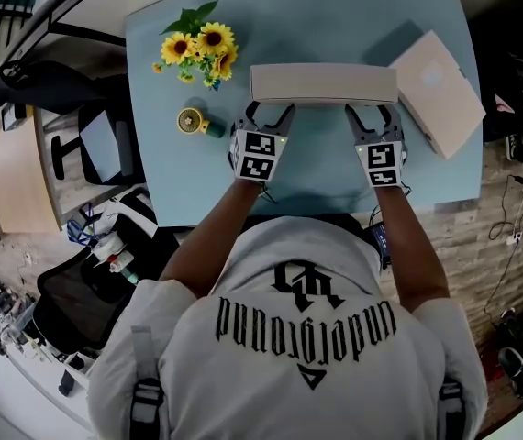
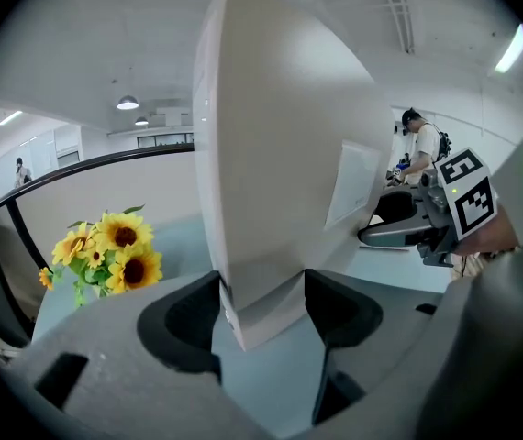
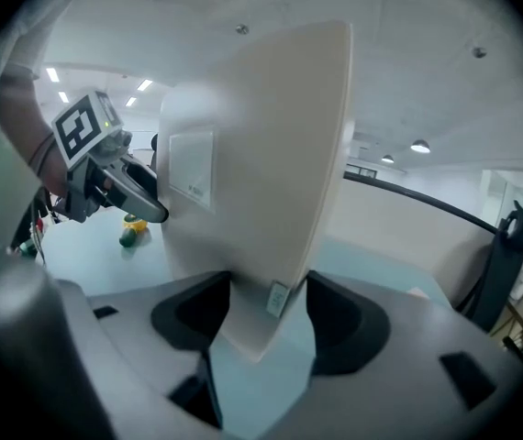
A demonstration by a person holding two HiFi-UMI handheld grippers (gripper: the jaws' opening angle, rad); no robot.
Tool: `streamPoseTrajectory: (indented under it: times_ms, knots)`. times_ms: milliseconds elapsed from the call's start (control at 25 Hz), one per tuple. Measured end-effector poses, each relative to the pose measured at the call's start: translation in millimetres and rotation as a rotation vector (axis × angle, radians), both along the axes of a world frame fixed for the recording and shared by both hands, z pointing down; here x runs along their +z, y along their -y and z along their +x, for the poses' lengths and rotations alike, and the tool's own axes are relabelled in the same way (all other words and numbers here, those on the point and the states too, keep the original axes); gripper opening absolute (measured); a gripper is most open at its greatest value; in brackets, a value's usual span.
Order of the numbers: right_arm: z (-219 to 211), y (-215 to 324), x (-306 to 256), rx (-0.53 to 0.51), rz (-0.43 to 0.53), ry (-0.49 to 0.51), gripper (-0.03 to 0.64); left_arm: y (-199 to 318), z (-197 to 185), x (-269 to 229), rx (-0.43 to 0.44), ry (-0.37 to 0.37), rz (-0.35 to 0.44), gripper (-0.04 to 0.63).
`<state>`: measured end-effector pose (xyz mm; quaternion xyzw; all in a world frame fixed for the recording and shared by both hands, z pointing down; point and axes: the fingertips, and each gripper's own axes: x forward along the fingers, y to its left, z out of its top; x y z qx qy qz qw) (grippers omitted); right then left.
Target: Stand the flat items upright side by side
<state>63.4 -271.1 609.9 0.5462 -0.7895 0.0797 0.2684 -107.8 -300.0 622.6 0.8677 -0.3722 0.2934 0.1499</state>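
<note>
A flat beige box point(image 1: 324, 83) is turned up on its long edge over the light-blue table point(image 1: 326, 177). Each of its ends is held by a gripper. My left gripper point(image 1: 263, 115) is shut on its left end, and in the left gripper view the box point(image 2: 271, 172) rises between the dark pads of that gripper point(image 2: 261, 312). My right gripper point(image 1: 374, 115) is shut on the right end, where the box point(image 3: 252, 181) fills the gap of the right gripper point(image 3: 266, 314). A second flat beige box point(image 1: 438, 93) lies flat at the table's right side.
A bunch of sunflowers point(image 1: 199, 49) lies at the table's back left, with a small yellow and green object point(image 1: 195, 122) in front of it. Office chairs point(image 1: 78, 291) stand left of the table. Cables lie on the floor at the right.
</note>
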Motion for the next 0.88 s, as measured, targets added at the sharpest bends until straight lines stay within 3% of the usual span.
streamPoseTrajectory:
  times_ms: [440,880]
  knots:
    - [0.0,-2.3,-9.0,-0.016,-0.001,0.038,0.303,-3.0,-4.0,-0.1,0.031,-0.005,0.015,0.333]
    - [3.5,-35.2,-51.4,0.085,0.060,0.092,0.308,-17.7,-28.6,-48.4,0.035,-0.086,0.079,0.341]
